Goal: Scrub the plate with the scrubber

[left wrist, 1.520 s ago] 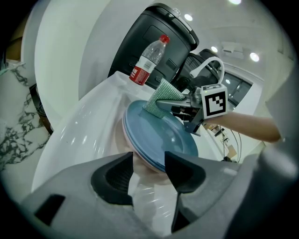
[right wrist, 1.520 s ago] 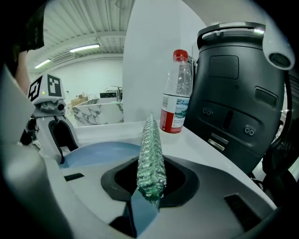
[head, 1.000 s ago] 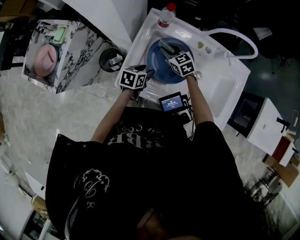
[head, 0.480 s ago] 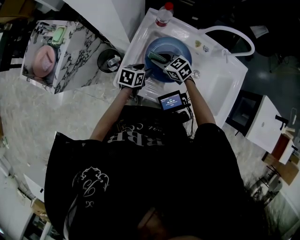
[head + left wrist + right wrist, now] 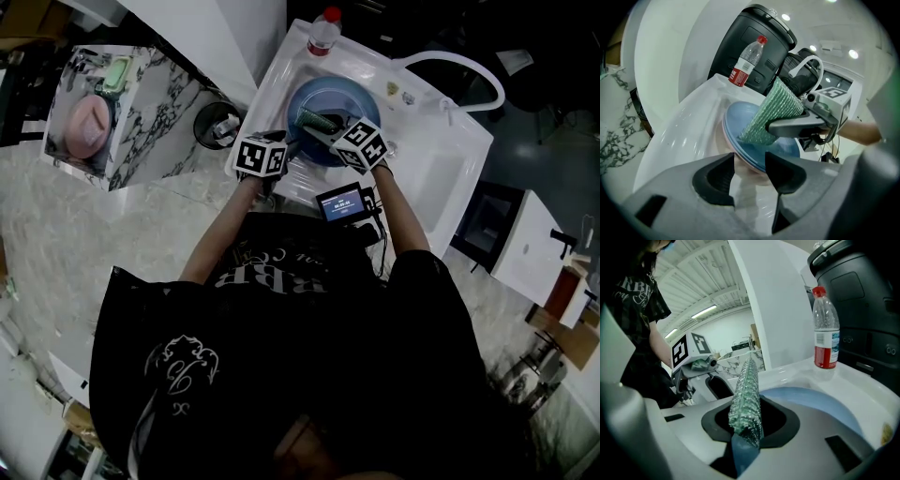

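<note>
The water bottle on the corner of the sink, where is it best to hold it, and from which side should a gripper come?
Grip the bottle at its straight body by the red label, jaws level, coming from the basin side. It stands upright on the rim of the sink, and the black bin just behind likely blocks the far side.

1. Plate (image 5: 330, 94) sits in sink (image 5: 441, 157); bottle (image 5: 323, 33) stands on the rim behind it.
2. Scrubber (image 5: 316, 119) rests on plate, between right gripper's (image 5: 746, 427) jaws.
3. Left gripper (image 5: 750, 164) clasps plate's near edge, left of scrubber.
</note>
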{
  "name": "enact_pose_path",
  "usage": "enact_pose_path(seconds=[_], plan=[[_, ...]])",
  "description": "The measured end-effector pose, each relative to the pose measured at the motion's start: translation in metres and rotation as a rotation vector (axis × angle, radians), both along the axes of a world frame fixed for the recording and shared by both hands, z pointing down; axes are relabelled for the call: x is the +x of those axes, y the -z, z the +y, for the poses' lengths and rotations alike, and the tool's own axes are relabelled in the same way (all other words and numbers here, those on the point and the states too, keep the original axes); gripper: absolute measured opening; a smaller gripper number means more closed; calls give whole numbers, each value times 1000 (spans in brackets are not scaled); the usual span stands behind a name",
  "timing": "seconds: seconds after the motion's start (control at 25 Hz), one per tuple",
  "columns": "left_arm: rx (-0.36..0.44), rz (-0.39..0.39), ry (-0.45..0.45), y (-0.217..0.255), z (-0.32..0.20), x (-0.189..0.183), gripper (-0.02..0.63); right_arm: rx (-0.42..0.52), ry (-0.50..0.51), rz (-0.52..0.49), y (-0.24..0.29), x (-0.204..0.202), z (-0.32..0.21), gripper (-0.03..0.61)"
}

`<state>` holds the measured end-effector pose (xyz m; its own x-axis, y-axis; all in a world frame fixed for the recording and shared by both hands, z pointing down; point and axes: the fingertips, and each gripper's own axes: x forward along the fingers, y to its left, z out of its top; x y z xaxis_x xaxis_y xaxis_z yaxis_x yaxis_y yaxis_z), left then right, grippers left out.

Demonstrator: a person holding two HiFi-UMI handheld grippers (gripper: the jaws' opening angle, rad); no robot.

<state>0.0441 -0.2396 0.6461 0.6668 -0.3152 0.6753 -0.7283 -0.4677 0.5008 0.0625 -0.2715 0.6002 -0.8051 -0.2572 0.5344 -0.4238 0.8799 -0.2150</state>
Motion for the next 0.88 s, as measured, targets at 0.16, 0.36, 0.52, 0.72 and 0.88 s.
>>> enact_pose_path(seconds=[0.16, 0.36, 0.52, 0.72, 0.88], plan=[[13, -3, 5, 1, -1, 0, 213, 89, -138, 18, 11, 32, -40, 92], [16, -10, 13, 0, -1, 0, 213, 196, -239, 129, 12, 80, -83, 91], [19, -12, 15, 1, -1, -1, 213, 238, -257, 173, 10, 99, -101, 92], [21, -12, 14, 0, 0, -1, 212, 220, -241, 245, -13, 103, -97, 92], [25, -13, 10, 0, 0, -2, 212, 186, -297, 198, -18, 99, -94, 92]])
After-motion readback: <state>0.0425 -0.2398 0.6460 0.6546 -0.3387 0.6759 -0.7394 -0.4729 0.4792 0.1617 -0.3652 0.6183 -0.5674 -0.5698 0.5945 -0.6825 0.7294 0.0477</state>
